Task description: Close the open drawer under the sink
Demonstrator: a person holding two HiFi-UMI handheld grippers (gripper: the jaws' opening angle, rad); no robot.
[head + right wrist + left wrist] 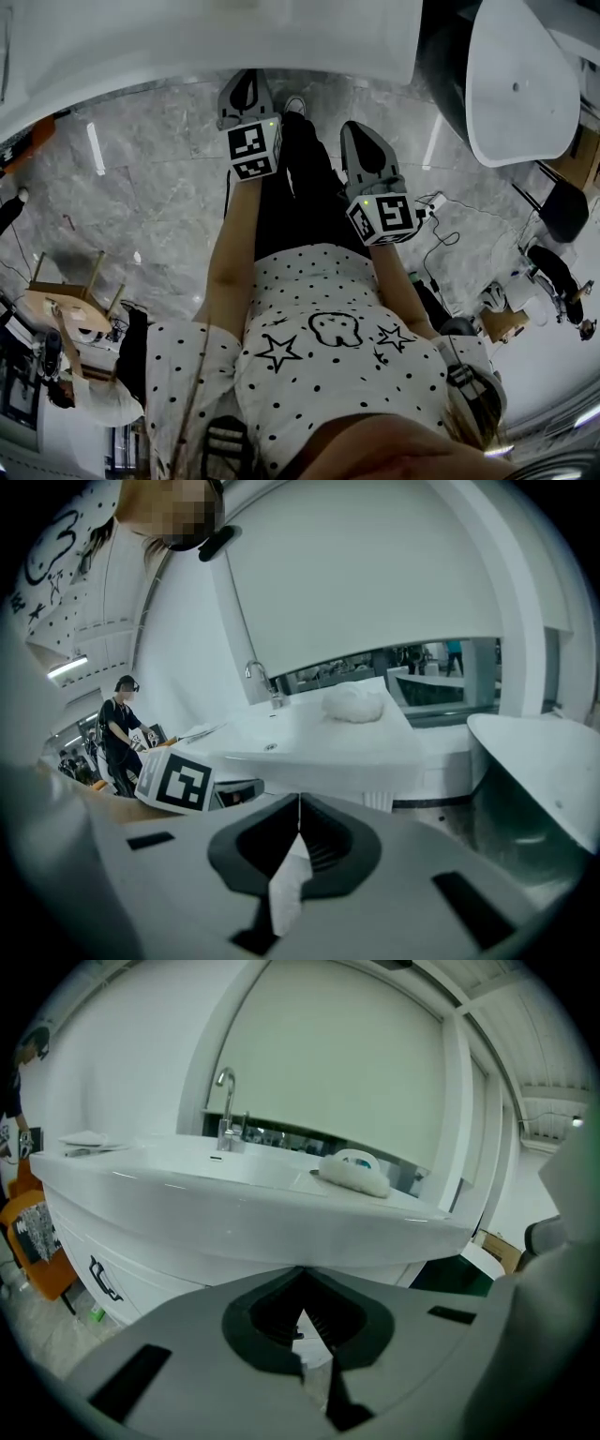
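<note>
On the sink (pixel 234 1208) rim a cloth (pixel 354 1172) is seen, a handle (pixel 104 1280) below only from the left gripper (pixel 300 1274); it and the right gripper (pixel 299 803) are closed, empty

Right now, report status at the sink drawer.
Left hand-held gripper, right hand-held gripper shut, empty. Drawer handle under sink; state unclear. Nothing blocking.
</note>
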